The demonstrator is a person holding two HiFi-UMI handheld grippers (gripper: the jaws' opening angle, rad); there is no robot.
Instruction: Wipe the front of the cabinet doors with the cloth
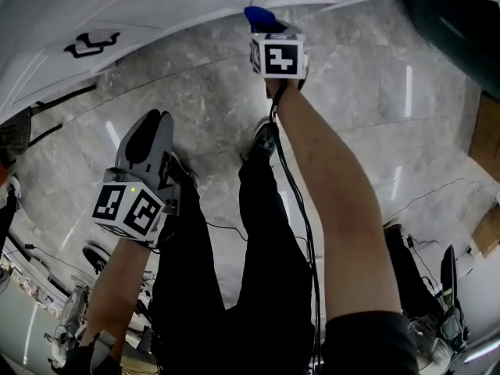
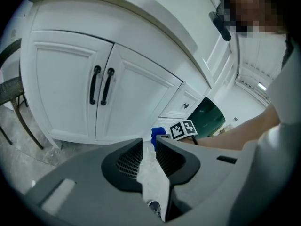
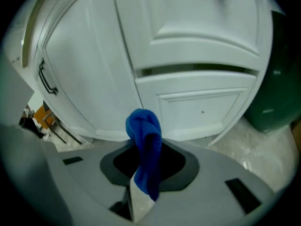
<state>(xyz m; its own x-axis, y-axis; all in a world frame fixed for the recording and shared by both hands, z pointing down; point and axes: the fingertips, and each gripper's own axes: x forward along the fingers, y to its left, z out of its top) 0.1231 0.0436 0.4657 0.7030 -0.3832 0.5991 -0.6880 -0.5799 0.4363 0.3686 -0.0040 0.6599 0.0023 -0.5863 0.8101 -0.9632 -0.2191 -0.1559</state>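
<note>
Right tongs (image 3: 145,160) clamp the cloth (image 3: 143,126) by a thin fold; rubbing the door (image 3: 197,108) at twelve o'clock may tug it free. Left tongs (image 2: 149,149) are apart and empty.

The grey marbled floor (image 1: 367,84) carries the white cabinets (image 1: 156,10), the person's shoe (image 1: 264,141) and thin black cables (image 1: 226,228).

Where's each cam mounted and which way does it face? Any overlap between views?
Head view: on the person's head, steeply down at the floor; forearms, legs, left gripper and right gripper show.
Left gripper view: on the left gripper, along its parted jaws toward the cabinet doors; a forearm shows.
Right gripper view: on the right gripper, close to the cabinet doors; jaws clamp the blue cloth.
Shared: the blue cloth, in all three.
</note>
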